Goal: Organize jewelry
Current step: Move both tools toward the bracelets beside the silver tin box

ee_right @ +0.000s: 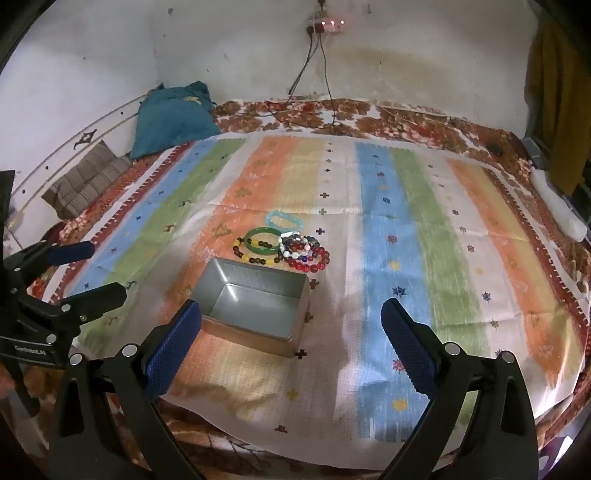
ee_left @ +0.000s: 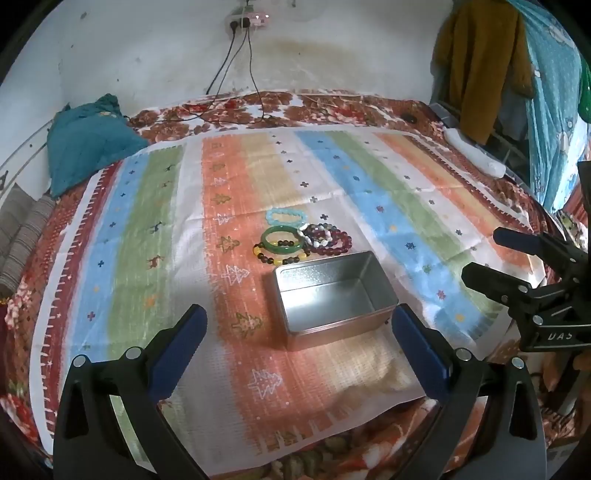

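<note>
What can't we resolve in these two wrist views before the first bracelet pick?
- Bracelet pile: the strands overlap in both views, so the exact count is unclear.
- Tin, right wrist view: its near left corner sits behind the right claw finger.
- Left claw, left wrist view: its finger bases are cut off by the bottom edge.
- Wall socket: too small to read.

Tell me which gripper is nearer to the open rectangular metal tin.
Left, slightly. The left gripper straddles the open rectangular metal tin; the right gripper has it by its left finger.
</note>
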Demonstrator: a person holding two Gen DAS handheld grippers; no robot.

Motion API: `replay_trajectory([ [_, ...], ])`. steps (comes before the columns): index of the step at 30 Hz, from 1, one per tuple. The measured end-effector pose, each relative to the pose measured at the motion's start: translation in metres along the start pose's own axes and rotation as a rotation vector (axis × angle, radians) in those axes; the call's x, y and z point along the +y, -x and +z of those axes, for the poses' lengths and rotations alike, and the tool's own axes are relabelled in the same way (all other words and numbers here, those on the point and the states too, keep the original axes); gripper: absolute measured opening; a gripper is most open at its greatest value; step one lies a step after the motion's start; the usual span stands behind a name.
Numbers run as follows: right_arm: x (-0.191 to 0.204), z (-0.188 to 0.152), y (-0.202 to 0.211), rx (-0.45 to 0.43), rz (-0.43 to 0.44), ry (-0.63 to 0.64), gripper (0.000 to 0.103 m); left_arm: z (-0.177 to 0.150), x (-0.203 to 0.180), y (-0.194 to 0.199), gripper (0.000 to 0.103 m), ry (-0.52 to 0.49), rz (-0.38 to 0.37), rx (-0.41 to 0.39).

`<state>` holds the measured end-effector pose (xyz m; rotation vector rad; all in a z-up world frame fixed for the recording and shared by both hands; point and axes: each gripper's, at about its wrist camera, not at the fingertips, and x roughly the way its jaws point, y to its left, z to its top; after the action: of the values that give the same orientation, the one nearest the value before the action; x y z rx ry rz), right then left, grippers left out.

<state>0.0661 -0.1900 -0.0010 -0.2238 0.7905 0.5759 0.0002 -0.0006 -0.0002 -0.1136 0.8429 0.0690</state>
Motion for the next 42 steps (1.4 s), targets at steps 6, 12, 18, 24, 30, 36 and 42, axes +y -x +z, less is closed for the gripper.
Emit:
replay_trajectory([
  [6, 0.003, 0.000, -0.005, 0.014, -0.003, -0.013, 0.099, -0.001, -0.001, 0.002, 0.098, 0.020, 0.014, -0.006],
  [12, 0.001, -0.001, -0.009, 0.031, -0.014, -0.028, 0.099, -0.006, 0.011, 0.003, 0.098, 0.060, 0.013, 0.003],
  [18, -0.002, 0.000, -0.014, 0.058, -0.024, -0.034, 0.099, -0.002, 0.015, -0.002, 0.098, 0.077, 0.036, 0.020],
  [24, -0.002, -0.001, -0.015, 0.064, -0.025, -0.034, 0.099, -0.003, 0.017, -0.004, 0.098, 0.082, 0.036, 0.022],
  [30, -0.002, 0.001, -0.019, 0.075, -0.031, -0.033, 0.099, -0.004, 0.016, -0.004, 0.098, 0.085, 0.040, 0.020],
  [36, -0.002, 0.001, -0.019, 0.074, -0.030, -0.031, 0.099, -0.006, 0.017, -0.005, 0.098, 0.109, 0.039, 0.023],
  [42, -0.002, 0.001, -0.023, 0.083, -0.034, -0.027, 0.099, -0.003, 0.021, -0.013, 0.097, 0.129, 0.056, 0.057],
])
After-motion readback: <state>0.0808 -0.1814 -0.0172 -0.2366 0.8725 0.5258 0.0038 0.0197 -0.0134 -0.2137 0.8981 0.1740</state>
